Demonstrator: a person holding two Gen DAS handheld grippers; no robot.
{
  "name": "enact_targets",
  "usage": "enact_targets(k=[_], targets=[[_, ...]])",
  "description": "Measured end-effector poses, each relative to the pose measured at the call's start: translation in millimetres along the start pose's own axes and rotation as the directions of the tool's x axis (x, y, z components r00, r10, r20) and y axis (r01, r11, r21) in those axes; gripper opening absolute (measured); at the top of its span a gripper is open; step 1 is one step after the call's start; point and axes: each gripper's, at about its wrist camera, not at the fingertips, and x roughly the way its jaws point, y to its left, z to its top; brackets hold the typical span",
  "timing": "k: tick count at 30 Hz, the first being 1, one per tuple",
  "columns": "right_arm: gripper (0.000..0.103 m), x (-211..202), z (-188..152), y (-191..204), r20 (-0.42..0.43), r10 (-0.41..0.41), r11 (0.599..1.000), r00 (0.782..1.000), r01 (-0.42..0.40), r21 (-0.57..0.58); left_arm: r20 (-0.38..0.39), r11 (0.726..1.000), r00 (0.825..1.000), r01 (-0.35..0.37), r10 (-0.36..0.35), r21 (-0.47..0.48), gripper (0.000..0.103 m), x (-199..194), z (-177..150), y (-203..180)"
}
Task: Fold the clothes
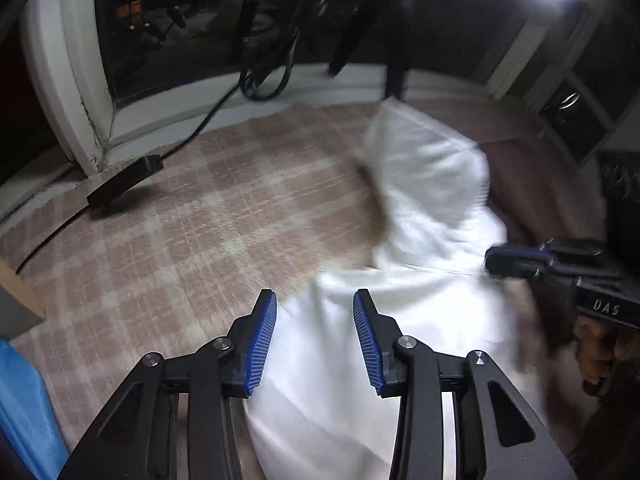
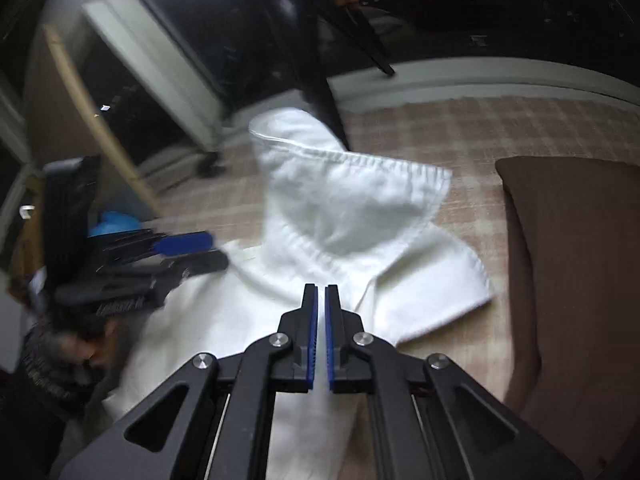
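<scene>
Left wrist view is pretty smeary, so take the fine detail with a grain of salt. The left tool (image 1: 314, 300) has its blue pads partly apart and nothing pinched between them; the white garment (image 1: 420, 216) just shows through the gap, lying underneath. That garment sits crumpled on the checked pink-and-cream cloth (image 1: 192, 208) covering the worktop, with one end bunched up toward the window side and the near end running off the bottom of the frame, so I can't say how long it is or what kind of clothing it is. The right tool (image 1: 516, 260) pokes in from the right edge, blurred, with only part of the hand (image 1: 596, 356) under it visible.

From the right wrist view, the right tool's pads are closed nearly together, only a sliver showing between them. It looks like nothing is caught in there, though the tips sit right over the white fabric, so it's hard to be certain. A stitched hem on the raised part of the garment is clear here. A brown fabric piece (image 2: 568, 280) lies to the right, cut off by the edge. A black power strip (image 1: 124, 186) rests near the window frame (image 1: 68, 80); beyond the glass it's too dark to make out.
</scene>
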Motion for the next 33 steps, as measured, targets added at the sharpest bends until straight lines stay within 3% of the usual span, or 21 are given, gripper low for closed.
enact_targets(k=[4, 7, 9, 11, 13, 15, 16, 17, 19, 21, 25, 29, 33], targets=[[0.004, -12, -20, 18, -0.047, 0.064, 0.996, 0.997, -0.067, -0.059, -0.006, 0.99, 0.993, 0.119, -0.119, 0.081, 0.037, -27, -25, -32], [0.004, 1, -31, 25, -0.103, 0.069, 0.995, 0.992, -0.077, -0.069, -0.055, 0.981, 0.993, 0.109, -0.101, 0.16, 0.038, -9, -37, -59], [0.004, 18, -36, 23, -0.142, 0.016, 0.997, 0.99, -0.026, -0.071, -0.088, 0.972, 0.992, 0.103, -0.086, 0.213, 0.038, 2, -45, -77], [0.0, 27, -39, 15, -0.159, -0.062, 0.995, 0.985, 0.049, -0.083, -0.097, 0.975, 0.993, 0.083, -0.063, 0.208, 0.037, 12, -48, -75], [0.0, 18, -39, 7, -0.176, -0.073, 0.996, 0.982, 0.063, -0.061, -0.106, 0.977, 0.993, 0.062, -0.041, 0.202, 0.039, 21, -50, -73], [0.005, 1, -36, 1, -0.164, -0.086, 0.996, 0.983, 0.079, -0.049, -0.099, 0.983, 0.995, 0.039, -0.021, 0.181, 0.037, 11, -52, -64], [0.012, -9, -34, -2, -0.137, -0.106, 0.994, 0.985, 0.1, -0.045, -0.08, 0.985, 0.997, 0.029, -0.015, 0.168, 0.038, 3, -53, -57], [0.029, -18, -31, -7, -0.11, -0.124, 0.992, 0.986, 0.121, -0.032, -0.064, 0.988, 0.998, 0.014, -0.004, 0.153, 0.038, -4, -53, -51], [0.047, -30, -24, -18, -0.077, -0.136, 0.99, 0.988, 0.137, 0.014, -0.044, 0.992, 0.998, -0.035, 0.041, 0.125, 0.042, -19, -55, -34], [0.047, -36, -13, -25, -0.056, -0.103, 0.993, 0.993, 0.106, 0.045, -0.039, 0.992, 0.996, -0.075, 0.079, 0.103, 0.044, -31, -58, -18], [0.048, -43, 22, -22, 0.042, -0.126, 0.992, 0.991, 0.126, -0.008, -0.048, 0.99, 0.992, -0.114, 0.118, 0.084, 0.045, -37, -52, 5], [0.052, -37, 56, -18, 0.103, -0.105, 0.992, 0.989, 0.111, -0.057, -0.066, 0.99, 0.992, -0.101, 0.107, 0.098, 0.045, -32, -38, 3], [0.052, -10, 66, -3, 0.091, -0.105, 0.98, 0.99, 0.119, -0.158, -0.074, 0.99, 0.993, -0.079, 0.088, 0.117, 0.046, -32, -30, -4]])
